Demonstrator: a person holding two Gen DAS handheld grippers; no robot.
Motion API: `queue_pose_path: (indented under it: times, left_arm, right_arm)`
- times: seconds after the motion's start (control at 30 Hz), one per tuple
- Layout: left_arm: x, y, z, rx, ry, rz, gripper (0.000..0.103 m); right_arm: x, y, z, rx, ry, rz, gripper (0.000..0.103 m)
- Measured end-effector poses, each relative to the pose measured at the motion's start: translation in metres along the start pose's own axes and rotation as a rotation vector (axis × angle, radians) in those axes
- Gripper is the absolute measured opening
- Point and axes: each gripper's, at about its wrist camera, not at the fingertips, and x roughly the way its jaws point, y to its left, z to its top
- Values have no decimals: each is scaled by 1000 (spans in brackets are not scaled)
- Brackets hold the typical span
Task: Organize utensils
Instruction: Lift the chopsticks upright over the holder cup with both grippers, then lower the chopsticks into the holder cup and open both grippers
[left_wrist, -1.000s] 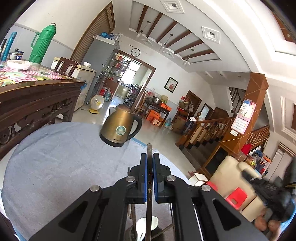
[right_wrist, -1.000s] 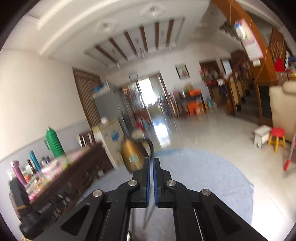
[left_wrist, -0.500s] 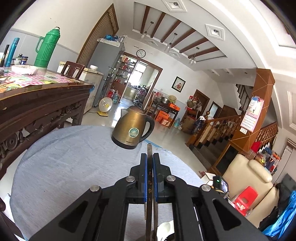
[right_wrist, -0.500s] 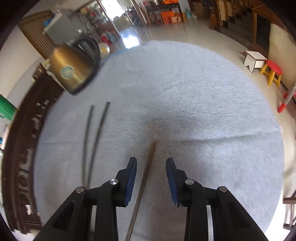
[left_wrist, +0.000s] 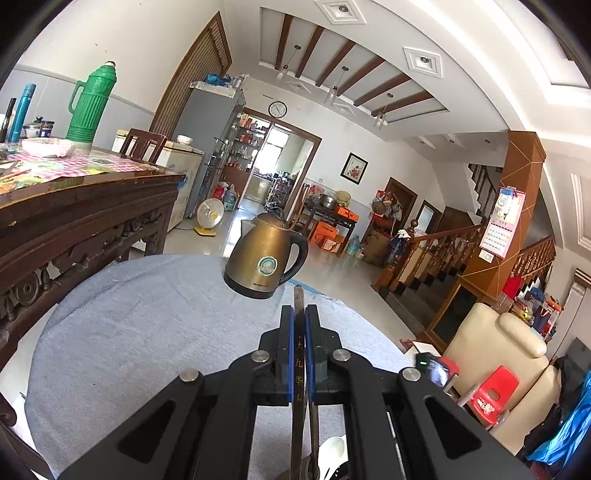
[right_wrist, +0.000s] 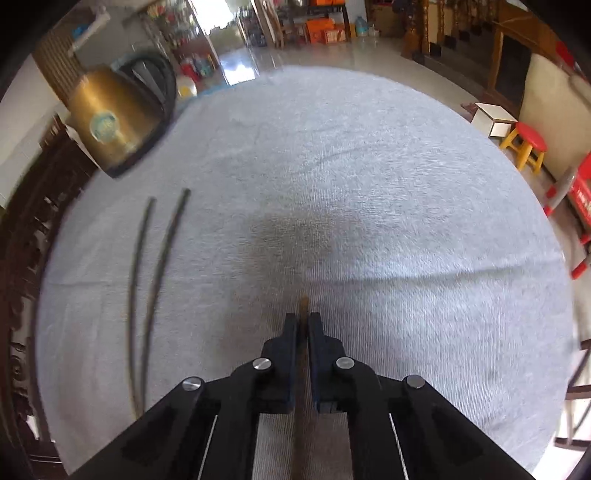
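My left gripper (left_wrist: 299, 314) is shut on a brown chopstick (left_wrist: 298, 295) with gold characters, held upright above the grey cloth of the round table (left_wrist: 140, 332). My right gripper (right_wrist: 303, 321) is closed around a second brown chopstick (right_wrist: 304, 304) that lies on the grey cloth (right_wrist: 369, 184). Two dark chopsticks (right_wrist: 162, 251) lie side by side on the cloth to the left of the right gripper. A white spoon (left_wrist: 334, 448) shows below the left gripper.
A brass kettle (left_wrist: 264, 258) stands at the far side of the table; it also shows in the right wrist view (right_wrist: 110, 125). A dark wooden sideboard (left_wrist: 74, 214) stands to the left. A cream sofa (left_wrist: 509, 350) and red stools (right_wrist: 530, 142) are to the right.
My right gripper dropped from facing the room to the cloth, opened over the brown chopstick and has closed on it. My left gripper rose a little with its chopstick.
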Motion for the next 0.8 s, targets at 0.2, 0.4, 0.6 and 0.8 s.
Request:
queue_pose_path:
  times: [0.2, 0.4, 0.6, 0.8]
  left_arm:
    - [-5, -4, -2, -16, -2, -16, 5]
    - [-9, -8, -4, -25, -7, -22, 5]
    - [-15, -10, -4, -48, -13, -21, 5]
    - [-21, -12, -2, -47, -26, -16, 5]
  right_arm:
    - [-87, -15, -30, 16, -217, 82, 6]
    - [-161, -18, -54, 27, -432, 211, 6]
    - [-206, -5, -65, -4, -584, 261, 6]
    - [-249, 8, -75, -37, -735, 259, 6]
